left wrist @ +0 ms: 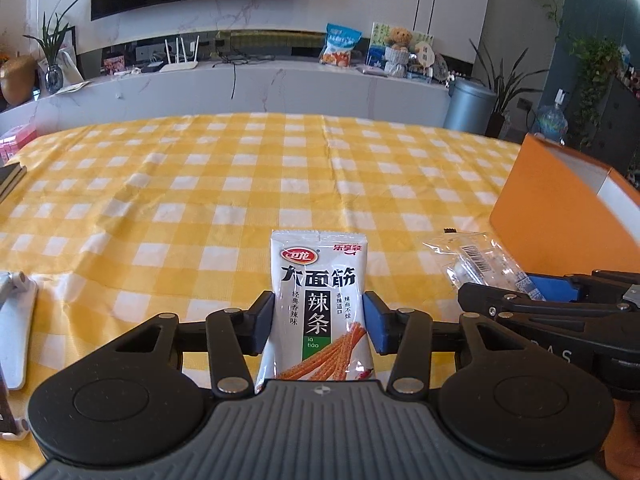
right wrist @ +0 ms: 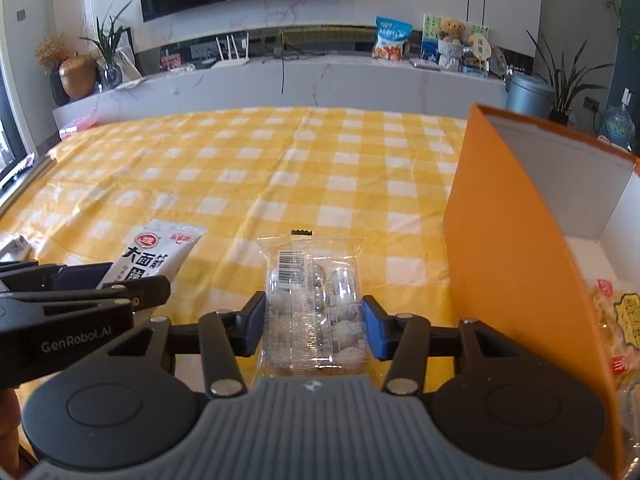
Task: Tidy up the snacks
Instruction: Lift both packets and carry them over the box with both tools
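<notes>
The left gripper (left wrist: 319,322) pinches a white snack packet (left wrist: 318,304) between its fingers (left wrist: 262,322); the packet stands up over the yellow checked bench (left wrist: 240,184). To its right, the right gripper (right wrist: 314,326) pinches a clear packet (right wrist: 314,312) of pale sweets. An open orange box (right wrist: 512,248) stands just right of it, with a yellow snack bag (right wrist: 618,332) inside.

The white snack packet (left wrist: 316,304) is glossy printed film, the clear packet (right wrist: 314,308) shiny crinkled plastic, the checked tablecloth (left wrist: 240,184) creased matt cloth, and the orange box (right wrist: 516,248) smooth matt card.
</notes>
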{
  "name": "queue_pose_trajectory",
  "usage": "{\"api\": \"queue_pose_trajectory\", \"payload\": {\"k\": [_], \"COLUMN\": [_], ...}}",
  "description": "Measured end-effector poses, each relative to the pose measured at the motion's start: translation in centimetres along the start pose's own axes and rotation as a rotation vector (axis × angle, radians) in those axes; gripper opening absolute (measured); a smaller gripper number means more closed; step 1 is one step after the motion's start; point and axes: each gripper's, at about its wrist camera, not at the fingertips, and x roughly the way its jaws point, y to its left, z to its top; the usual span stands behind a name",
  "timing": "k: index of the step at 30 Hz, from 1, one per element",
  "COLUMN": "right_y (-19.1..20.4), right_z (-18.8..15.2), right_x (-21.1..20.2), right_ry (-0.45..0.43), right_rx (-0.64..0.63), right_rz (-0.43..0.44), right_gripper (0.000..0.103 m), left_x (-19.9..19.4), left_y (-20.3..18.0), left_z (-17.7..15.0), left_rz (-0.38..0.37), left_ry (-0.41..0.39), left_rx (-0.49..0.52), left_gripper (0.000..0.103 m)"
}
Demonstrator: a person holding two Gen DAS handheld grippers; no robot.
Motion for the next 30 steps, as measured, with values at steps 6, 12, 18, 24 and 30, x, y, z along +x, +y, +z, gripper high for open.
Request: {"api": "queue_pose_trajectory", "payload": {"k": [6,12,18,24,30], "right_y": [-1.0,-3.1,-7.2,-13.6,-19.8], "right_z": [1.5,2.3,2.9,3.1,3.7], "right_x": [-4.0,-8.4,-12.5,-14.7,-14.2], "right_ry": [-0.076,-0.143,-0.203,-0.198,-0.102], "right_rx": [0.05,0.115,0.185,0.263,0.317], "right_rz": [0.032,0.068,0.069,0.026,-0.052], "right_gripper": [0.049,0.049,0.049,0.05,0.05], "left_x": [-3.6,-6.6,-7.8,-6.3,-2.2], "left_y": [-1.7,-4.8,-8.8,-13.2,-18.6], "left_z": [1.7,3.4,5.5,8.6,11.1], "left_rz": [-0.025,-0.07,-0.156,-0.288,-0.382], "left_ry": [-0.083,-0.165,-0.206,-0.186,-0.091], "left_rx": [0.032,0.112,0.186,0.256,0.357], "left_gripper": [0.054,0.054,0.054,0.054,0.054]}}
